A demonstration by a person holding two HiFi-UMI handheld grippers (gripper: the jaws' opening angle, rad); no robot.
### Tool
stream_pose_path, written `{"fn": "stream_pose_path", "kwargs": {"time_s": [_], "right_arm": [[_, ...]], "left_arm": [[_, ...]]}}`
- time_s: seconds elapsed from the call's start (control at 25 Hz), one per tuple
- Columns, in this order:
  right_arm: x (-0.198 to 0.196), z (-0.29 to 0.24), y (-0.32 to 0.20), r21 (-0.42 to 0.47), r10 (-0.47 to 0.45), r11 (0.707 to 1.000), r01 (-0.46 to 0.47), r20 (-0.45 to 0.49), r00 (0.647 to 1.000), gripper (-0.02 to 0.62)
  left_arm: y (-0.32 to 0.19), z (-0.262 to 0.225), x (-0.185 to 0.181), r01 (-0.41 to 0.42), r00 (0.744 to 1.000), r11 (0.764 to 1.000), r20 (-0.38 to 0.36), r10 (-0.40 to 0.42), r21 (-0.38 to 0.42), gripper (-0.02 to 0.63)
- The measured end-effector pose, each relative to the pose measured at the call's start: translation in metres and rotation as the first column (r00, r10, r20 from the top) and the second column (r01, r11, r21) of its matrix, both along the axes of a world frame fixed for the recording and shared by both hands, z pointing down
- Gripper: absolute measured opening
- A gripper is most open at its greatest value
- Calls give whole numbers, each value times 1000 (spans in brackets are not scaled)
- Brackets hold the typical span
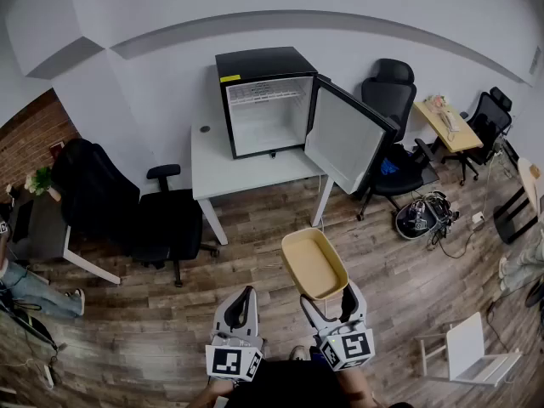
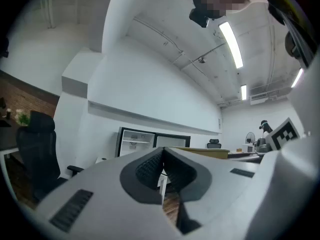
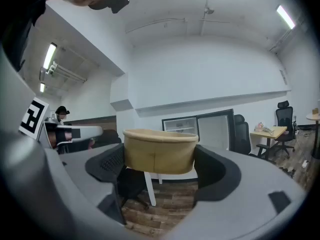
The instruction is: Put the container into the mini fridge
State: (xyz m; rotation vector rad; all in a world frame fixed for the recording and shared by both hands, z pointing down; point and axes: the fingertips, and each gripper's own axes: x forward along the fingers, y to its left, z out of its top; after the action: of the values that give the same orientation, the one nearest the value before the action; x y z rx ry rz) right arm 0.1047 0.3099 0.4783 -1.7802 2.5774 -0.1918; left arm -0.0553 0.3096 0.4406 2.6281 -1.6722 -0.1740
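"Between the right gripper (image 3: 159,156) jaws, what sits?"
"The container (image 3: 159,151), clamped at its sides; left gripper (image 2: 162,171) closed, empty. Mini fridge (image 1: 265,100) stands ahead, door (image 1: 344,134) open. Advise: keep container level, enter squarely, clear of the door."

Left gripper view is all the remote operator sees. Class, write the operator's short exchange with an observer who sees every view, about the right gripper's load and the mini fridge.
Operator: What is the right gripper holding?
Observer: The right gripper is shut on a tan container, clamped at its near end.
Operator: Is there room in the mini fridge?
Observer: In the head view the mini fridge has its door open, and the space below its wire shelf looks bare.
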Motion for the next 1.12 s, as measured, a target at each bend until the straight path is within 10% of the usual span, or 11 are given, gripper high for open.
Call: {"fn": "stream_pose_path", "kwargs": {"time_s": [1.12], "right_arm": [[-73,10,-21,-24,57,998,-57,12,998,457]], "left_arm": [[-19,22,-79,-52,998,997,-40,50,-57,8]]}}
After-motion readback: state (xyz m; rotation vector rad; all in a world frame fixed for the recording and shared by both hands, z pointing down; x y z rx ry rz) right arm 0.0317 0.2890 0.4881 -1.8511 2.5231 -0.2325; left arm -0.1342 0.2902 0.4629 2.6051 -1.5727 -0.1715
